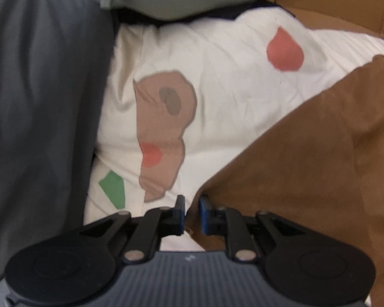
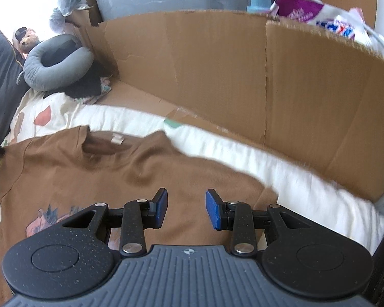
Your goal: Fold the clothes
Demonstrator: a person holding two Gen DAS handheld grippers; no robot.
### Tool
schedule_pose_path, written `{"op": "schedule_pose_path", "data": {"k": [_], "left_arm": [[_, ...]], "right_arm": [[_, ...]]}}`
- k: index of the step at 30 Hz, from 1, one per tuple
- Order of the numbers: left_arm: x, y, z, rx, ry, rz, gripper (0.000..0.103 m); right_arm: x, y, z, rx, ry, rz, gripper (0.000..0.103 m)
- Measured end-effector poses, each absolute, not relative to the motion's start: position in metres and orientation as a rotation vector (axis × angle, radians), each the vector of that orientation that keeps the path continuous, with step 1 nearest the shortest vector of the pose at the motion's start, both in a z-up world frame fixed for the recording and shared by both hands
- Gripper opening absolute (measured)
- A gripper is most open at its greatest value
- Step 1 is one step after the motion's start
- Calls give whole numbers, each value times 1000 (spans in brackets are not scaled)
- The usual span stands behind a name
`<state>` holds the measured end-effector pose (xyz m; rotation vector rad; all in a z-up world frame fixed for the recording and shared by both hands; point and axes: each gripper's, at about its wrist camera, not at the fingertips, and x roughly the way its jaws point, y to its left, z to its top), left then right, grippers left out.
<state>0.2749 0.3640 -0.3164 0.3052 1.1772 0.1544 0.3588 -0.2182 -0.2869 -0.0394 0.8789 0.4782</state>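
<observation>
The brown T-shirt (image 2: 71,179) lies face up on the bed, spread over a cream printed bedsheet (image 1: 217,81), with its neckline and white label toward 12 o'clock in the right wrist view and a faded graphic near 8 o'clock. A cardboard sheet (image 2: 217,76) stands behind the bed from 11 to 3 o'clock, and a grey neck pillow (image 2: 56,64) sits at 10 o'clock.

The left gripper (image 1: 192,213) has its jaws parted by only a narrow slit, right at the shirt's edge where brown cloth meets the sheet. A bit of the hem seems to sit in that slit, but the pads do not look pressed on it, so I judge the cloth free. The right gripper (image 2: 186,209) hovers over the shirt's chest with its jaws about half open and nothing between them.

Risks from here, as I judge them:
1. If the left jaws close, they may pinch the bedsheet along with the hem, since the 2 layers lie touching there; a lift would then drag the sheet.
2. The right jaws stand over flat mid-panel cloth with no edge to catch, so a pinch there could bunch the fabric and wrinkle the fold.
3. The grey cloth (image 1: 38,102) at 9 o'clock in the left view lies close and could snag a sweeping fold.
</observation>
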Motion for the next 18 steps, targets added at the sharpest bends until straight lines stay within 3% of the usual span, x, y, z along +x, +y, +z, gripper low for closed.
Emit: {"op": "schedule_pose_path", "data": {"k": [5,9,18], "left_arm": [[289,347,-303,285,1123,118,16],[305,328,-297,279,1068,63,25],[353,270,-303,223,1003,-35,25]], "right_arm": [[384,-224,-287,-49,869,431,41],[401,-233,-293,-59,869,395,49],[436,-230,-318,-42,884,339,49]]}}
